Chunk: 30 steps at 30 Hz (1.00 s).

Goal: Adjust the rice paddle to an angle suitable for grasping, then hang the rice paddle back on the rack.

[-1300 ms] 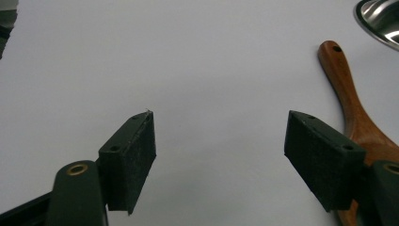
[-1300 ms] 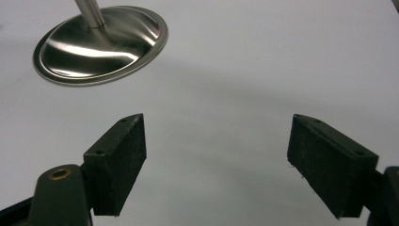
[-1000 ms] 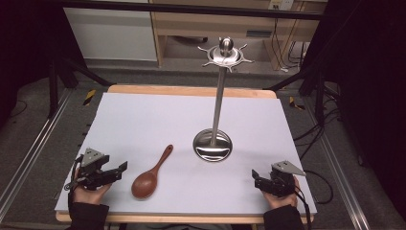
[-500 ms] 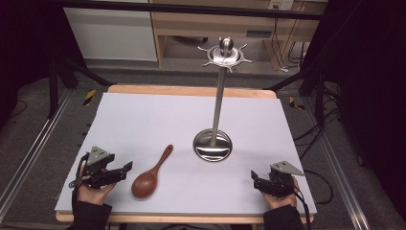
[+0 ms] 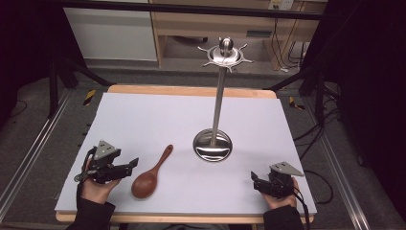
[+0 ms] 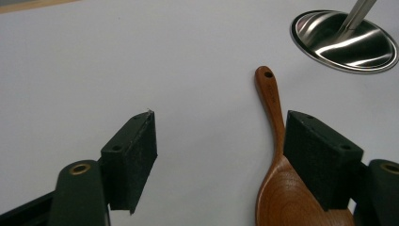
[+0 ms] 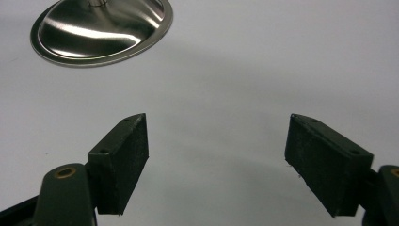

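Note:
A brown wooden spoon (image 5: 150, 176) lies on the white table top (image 5: 158, 120), bowl toward the near edge, handle pointing away and to the right. In the left gripper view the wooden spoon (image 6: 277, 155) lies under the right-hand jaw. My left gripper (image 5: 130, 164) is open just left of the spoon's bowl, empty. A tall steel stand (image 5: 219, 100) with a round base (image 5: 212, 145) and hooked crown (image 5: 225, 53) rises at centre right. My right gripper (image 5: 253, 178) is open near the front right, empty; the stand's base (image 7: 101, 26) lies beyond it.
The table's wooden rim (image 5: 191, 90) runs along the far side. Metal rails (image 5: 28, 153) flank the table on the floor, with cables (image 5: 330, 129) at the right. A shelf unit (image 5: 210, 24) stands behind the table.
My left gripper has moved right, toward the spoon's bowl. The right gripper has barely moved.

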Motion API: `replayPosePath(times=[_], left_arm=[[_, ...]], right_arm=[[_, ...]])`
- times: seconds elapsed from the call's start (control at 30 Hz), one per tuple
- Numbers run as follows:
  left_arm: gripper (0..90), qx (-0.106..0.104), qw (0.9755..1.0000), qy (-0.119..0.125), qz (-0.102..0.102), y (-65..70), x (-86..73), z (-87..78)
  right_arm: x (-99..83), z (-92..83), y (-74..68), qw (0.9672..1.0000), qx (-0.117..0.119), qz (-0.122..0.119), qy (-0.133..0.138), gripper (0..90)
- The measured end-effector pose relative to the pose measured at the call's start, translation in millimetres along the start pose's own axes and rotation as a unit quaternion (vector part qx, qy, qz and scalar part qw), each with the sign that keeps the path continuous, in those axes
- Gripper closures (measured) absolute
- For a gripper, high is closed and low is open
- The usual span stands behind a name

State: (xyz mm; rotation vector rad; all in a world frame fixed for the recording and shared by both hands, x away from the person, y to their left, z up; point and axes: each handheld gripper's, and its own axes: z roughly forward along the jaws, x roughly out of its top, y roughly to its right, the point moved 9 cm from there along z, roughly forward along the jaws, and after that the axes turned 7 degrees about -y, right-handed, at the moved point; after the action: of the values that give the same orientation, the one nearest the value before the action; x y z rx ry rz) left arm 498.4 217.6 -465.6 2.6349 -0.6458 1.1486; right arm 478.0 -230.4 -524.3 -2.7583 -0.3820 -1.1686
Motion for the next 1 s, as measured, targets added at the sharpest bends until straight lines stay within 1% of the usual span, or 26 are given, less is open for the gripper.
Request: replayPosePath(times=[0.03, 0.17, 0.43, 0.5, 0.53, 0.7, 0.8, 1.0], left_arm=[[26.7, -0.002, 1.0, -0.002, 0.005, 2.6, 3.3, 1.0], [26.3, -0.006, 0.9999, -0.01, 0.012, 7.4, 9.0, 3.1], [26.1, -0.009, 0.9994, -0.023, 0.022, 12.3, 17.3, 5.4], [26.1, -0.011, 0.9991, -0.032, 0.028, 13.0, 20.3, 6.5], [26.2, -0.011, 0.9991, -0.031, 0.027, 13.4, 21.7, 7.0], [27.1, -0.013, 0.9989, -0.029, 0.034, 15.8, 26.1, 6.6], [27.7, -0.013, 0.9985, -0.035, 0.041, 19.3, 30.3, 8.0], [28.8, -0.014, 0.9978, -0.045, 0.047, 23.7, 35.3, 13.4]], right_arm=[[-0.5, 0.0, -0.3, 1.0, 0.0, 0.001, -0.002, 22.2], [-0.8, 0.1, 0.0, 1.0, -0.002, -0.002, -0.003, 22.2], [-1.0, -0.4, -0.4, 1.0, -0.001, -0.006, -0.002, 22.2], [-0.9, -0.1, -0.4, 1.0, -0.001, -0.005, -0.003, 22.2], [-1.0, -0.1, -0.2, 1.0, -0.001, -0.005, -0.004, 22.2], [-0.6, -0.3, 0.1, 1.0, 0.0, -0.003, -0.003, 22.8], [-0.4, -1.7, 0.0, 1.0, 0.003, -0.002, -0.002, 23.3], [-0.2, -1.3, 1.2, 1.0, 0.002, -0.004, -0.002, 23.9]])
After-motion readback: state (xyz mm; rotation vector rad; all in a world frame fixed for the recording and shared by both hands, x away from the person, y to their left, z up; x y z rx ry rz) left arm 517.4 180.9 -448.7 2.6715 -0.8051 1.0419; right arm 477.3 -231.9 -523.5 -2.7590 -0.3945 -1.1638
